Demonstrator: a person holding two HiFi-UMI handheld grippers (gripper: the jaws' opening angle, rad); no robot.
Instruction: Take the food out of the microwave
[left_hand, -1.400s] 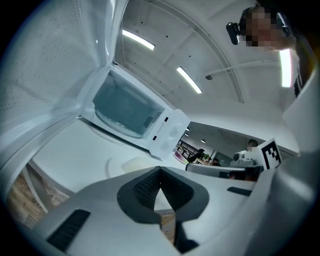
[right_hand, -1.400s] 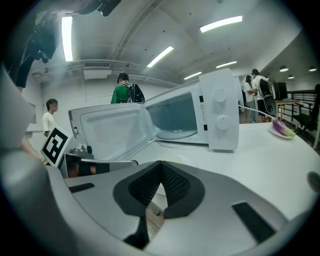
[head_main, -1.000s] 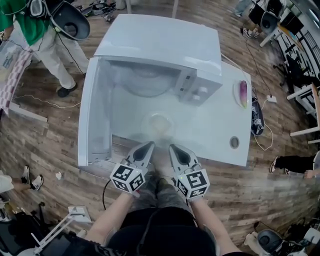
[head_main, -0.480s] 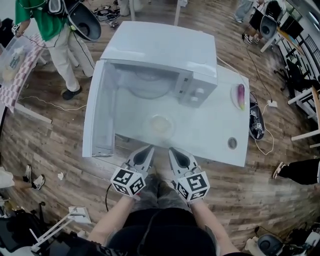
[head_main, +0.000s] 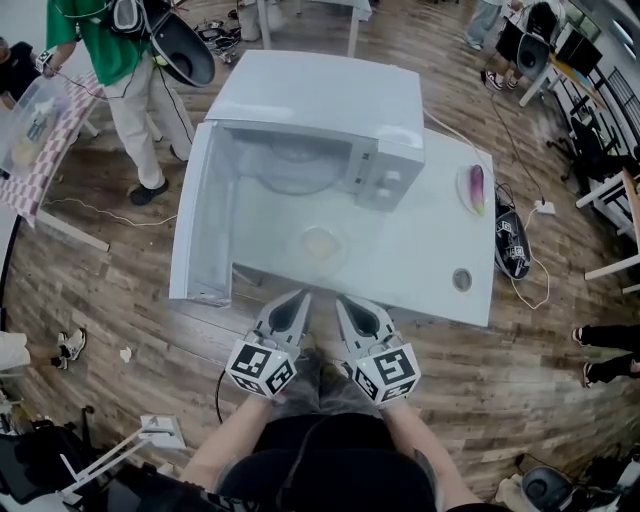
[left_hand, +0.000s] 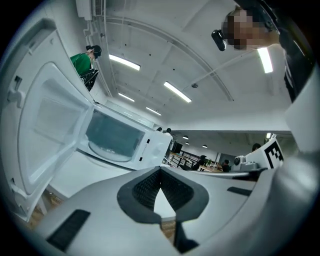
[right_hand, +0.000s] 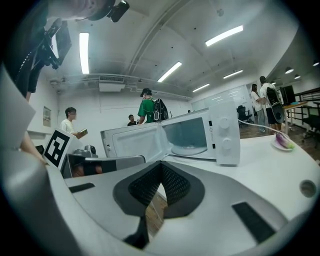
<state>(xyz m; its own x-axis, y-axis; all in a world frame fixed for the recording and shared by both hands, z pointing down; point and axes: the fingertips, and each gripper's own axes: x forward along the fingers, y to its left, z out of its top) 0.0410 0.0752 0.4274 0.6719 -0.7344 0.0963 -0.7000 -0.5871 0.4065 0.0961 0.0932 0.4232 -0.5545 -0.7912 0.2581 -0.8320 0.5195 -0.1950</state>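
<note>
fingers (left_hand: 142, 189) pressed together on nothing at left gripper (head_main: 298, 300) and right gripper (head_main: 347, 304) alike; judging the food dish (head_main: 320, 246), just ahead of them on the table (head_main: 430, 270), already out of the microwave (head_main: 330, 100), keep clear and avoid nudging it.

- Microwave (head_main: 330, 100): showing white all over, its open door (head_main: 200, 220) white as well.
- Table (head_main: 430, 260): showing plain white.
- Bowl (head_main: 322, 246) on the table: appearing clear, its contents showing pale yellow.
- Small plate (head_main: 476, 187) near the table's edge: carrying something purple.
- Floor (head_main: 120, 290): displaying a brown wood-plank pattern.
- Left gripper (head_main: 300, 296) and right gripper (head_main: 343, 298): showing grey with black jaw pads, each marker cube (head_main: 260, 365) bearing black-and-white squares.
- Bystander (head_main: 92, 45): wearing a green top and white trousers.
</note>
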